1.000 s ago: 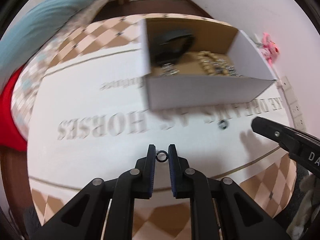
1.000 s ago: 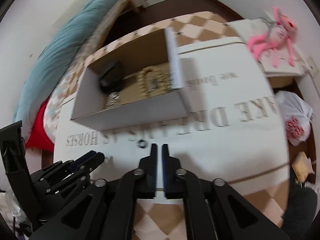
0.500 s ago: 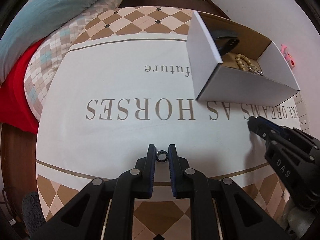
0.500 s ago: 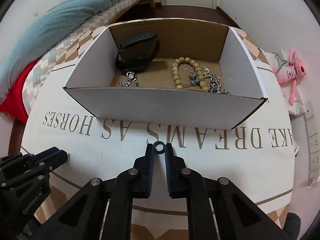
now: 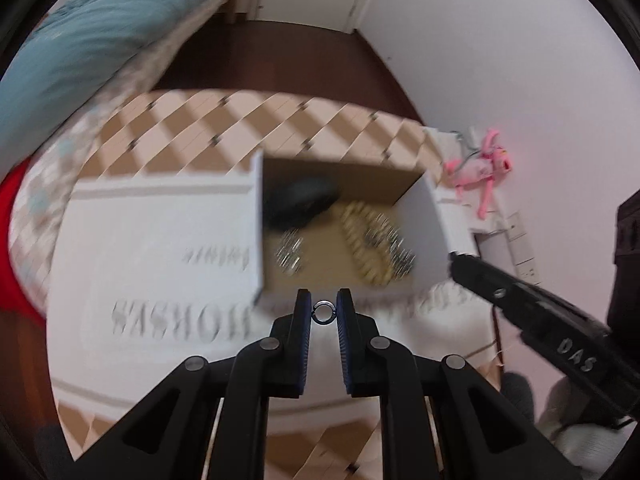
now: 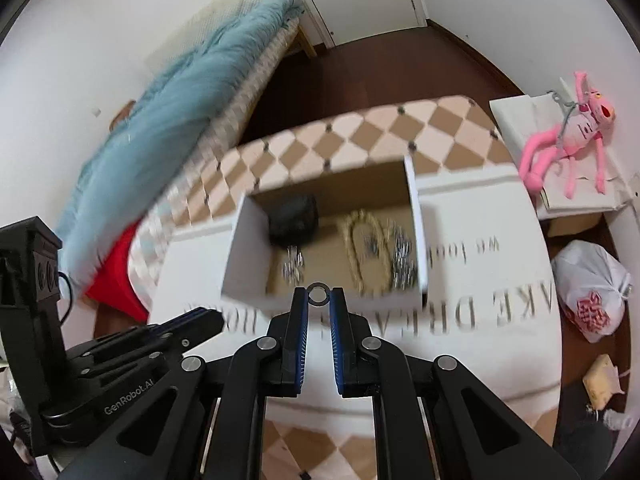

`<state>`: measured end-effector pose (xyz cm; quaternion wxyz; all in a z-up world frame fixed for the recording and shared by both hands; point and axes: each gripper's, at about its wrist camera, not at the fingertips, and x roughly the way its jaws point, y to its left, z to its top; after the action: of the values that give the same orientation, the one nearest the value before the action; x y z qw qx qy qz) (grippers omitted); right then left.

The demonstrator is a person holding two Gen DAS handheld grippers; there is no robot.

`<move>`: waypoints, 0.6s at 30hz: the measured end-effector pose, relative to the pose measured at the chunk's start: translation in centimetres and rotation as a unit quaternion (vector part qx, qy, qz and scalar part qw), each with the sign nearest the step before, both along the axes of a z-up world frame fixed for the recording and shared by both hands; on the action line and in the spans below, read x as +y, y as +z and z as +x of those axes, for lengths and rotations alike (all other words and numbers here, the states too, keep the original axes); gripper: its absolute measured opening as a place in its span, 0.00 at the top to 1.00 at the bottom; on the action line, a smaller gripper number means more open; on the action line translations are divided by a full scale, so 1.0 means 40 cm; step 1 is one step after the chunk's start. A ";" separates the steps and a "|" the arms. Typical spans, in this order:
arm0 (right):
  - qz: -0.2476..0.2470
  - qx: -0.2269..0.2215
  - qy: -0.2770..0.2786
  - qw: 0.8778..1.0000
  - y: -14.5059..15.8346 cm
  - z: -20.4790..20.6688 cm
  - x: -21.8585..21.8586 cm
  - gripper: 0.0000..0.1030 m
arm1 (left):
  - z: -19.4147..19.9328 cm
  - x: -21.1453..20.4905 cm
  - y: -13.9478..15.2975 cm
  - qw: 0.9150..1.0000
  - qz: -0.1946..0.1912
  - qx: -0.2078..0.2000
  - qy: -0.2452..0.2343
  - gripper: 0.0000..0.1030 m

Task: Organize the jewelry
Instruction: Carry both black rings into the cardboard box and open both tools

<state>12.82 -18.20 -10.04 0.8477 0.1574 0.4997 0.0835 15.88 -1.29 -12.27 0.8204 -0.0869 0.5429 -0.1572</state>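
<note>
The left claw (image 5: 323, 314) is narrow and pinches a small dark ring (image 5: 323, 313) between its blue pads. The right claw (image 6: 319, 295) is also narrow and grips a second ring (image 6: 318, 294) at its tips. On the side of the right claw, as the left camera sees it, stands "DAS"; on the left one, in the right camera, "GenRobot.AI". Both rings hang above the bench, just before the near wall of a white cardboard box (image 6: 246, 258). The cloth (image 6: 480, 336) under it carries large grey letters, partly "HORSES". Inside the box lie a bead bracelet (image 6: 362, 250), silver chains (image 6: 402, 264) and a black object (image 6: 296, 218), all blurred. Farther right sits a pink plush toy (image 6: 568, 140).
</note>
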 end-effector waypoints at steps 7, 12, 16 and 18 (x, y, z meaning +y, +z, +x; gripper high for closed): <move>0.012 0.047 0.022 0.999 -0.018 0.169 -0.038 0.88 | 0.166 -0.047 -0.001 0.999 0.008 0.033 -0.014 0.89; -0.004 0.097 0.027 0.995 -0.060 0.223 -0.040 0.85 | 0.207 -0.033 -0.030 0.998 0.017 0.056 0.001 0.84; -0.020 0.086 0.022 0.996 -0.043 0.214 -0.048 0.79 | 0.195 -0.016 -0.007 0.999 0.030 0.035 0.018 0.41; -0.023 0.080 0.017 0.996 -0.032 0.206 -0.054 0.79 | 0.188 -0.009 0.009 0.999 0.038 0.021 0.024 0.37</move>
<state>21.07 -20.35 -11.31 0.8070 0.1353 0.5700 0.0739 23.42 -1.64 -11.93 0.8151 -0.0720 0.5631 -0.1153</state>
